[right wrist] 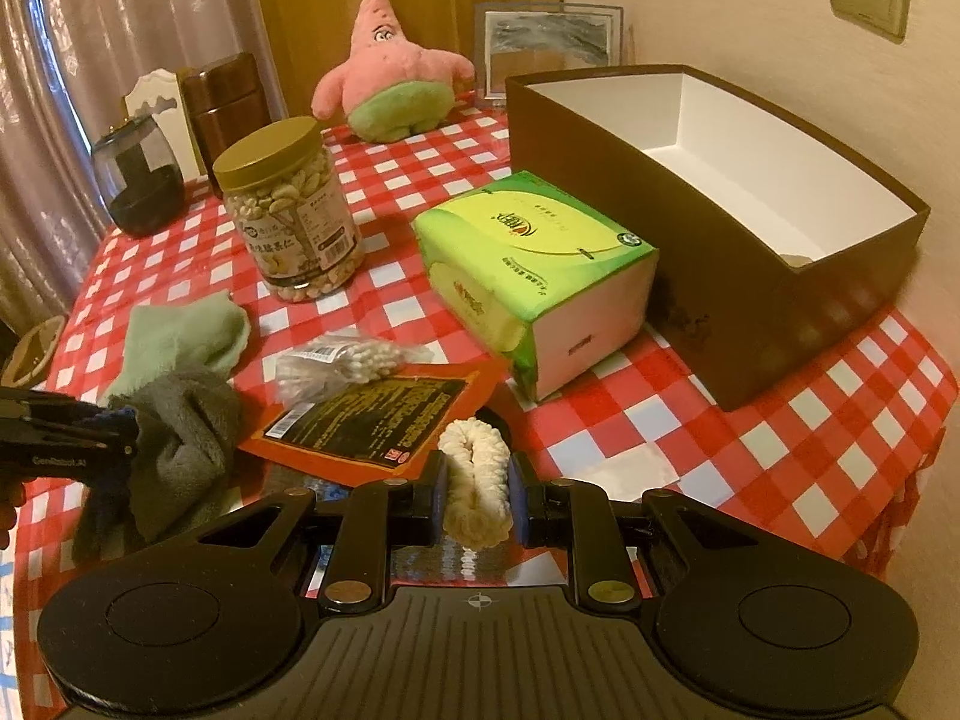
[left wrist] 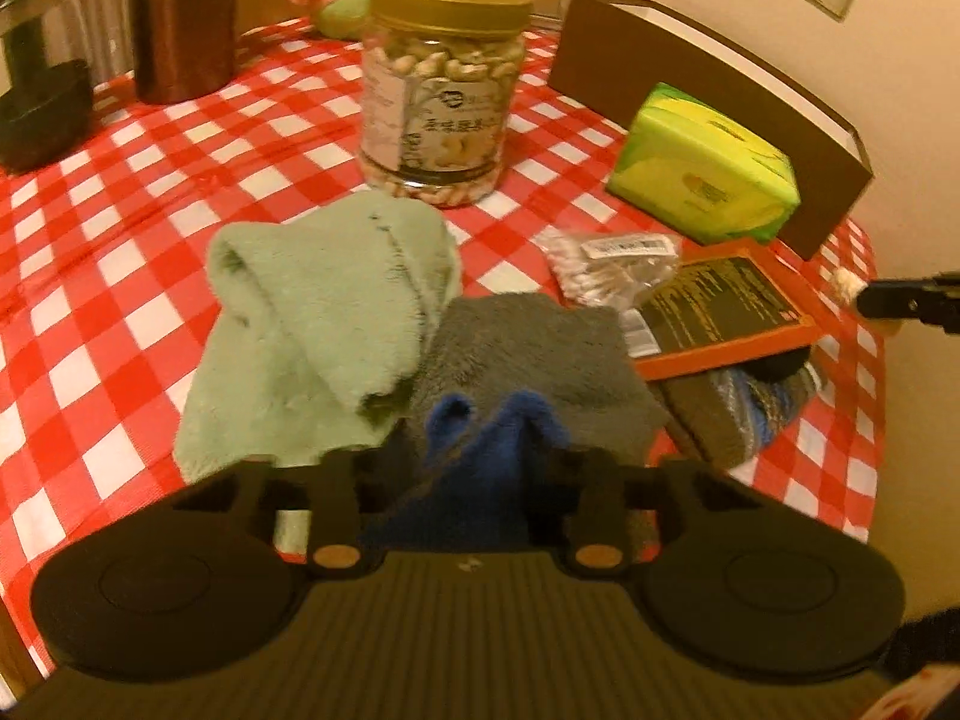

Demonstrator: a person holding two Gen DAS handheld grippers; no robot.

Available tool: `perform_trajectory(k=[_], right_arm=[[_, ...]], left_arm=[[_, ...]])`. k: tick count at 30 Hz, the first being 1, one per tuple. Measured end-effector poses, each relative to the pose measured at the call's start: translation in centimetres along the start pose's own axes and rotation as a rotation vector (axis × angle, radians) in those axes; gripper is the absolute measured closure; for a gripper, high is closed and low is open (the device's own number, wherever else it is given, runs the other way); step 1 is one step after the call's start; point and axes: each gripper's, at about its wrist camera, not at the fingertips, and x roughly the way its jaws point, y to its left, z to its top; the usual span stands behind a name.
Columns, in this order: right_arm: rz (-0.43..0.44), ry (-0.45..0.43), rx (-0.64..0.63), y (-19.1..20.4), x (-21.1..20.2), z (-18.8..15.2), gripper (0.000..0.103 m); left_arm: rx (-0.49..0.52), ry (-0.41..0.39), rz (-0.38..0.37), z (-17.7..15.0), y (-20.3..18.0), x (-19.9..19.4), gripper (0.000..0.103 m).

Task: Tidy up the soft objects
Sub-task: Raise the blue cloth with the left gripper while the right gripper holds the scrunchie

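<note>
Warm, dim indoor light; left view motion-blurred, both edges fisheye-bent.

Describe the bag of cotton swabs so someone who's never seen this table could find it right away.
Start at the nut jar on the checked cloth. Nearer the camera lies the swab bag, between the green sock and the orange packet. It's the only clear, crinkly thing, full of white-tipped sticks.
</note>
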Motion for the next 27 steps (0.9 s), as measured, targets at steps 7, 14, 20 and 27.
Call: perform_trajectory(k=[7,14,20,27], right_arm=[[0.015,-0.009,0.001,0.0,-0.6,-0.1,0.083],[0.026,-0.022,0.006,-0.2,-1.3,-0.2,0.083],[0.025,-0.039,0.019,-1.0,-2.3,-0.3,0.083],[0.005,-0.082,0.048,-2.5,-3.9,-0.1,0.083]], left_arm=[[0.027,-0.047,-0.012,0.0,-1.3,-3.0,0.090],[0.094,-0.113,0.014,0.3,-3.5,-6.8,0.091],[0.171,-0.221,0.023,2.2,-5.2,-10.6,0.091],[0.250,-0.350,0.022,6.1,-6.7,-13.1,0.091]])
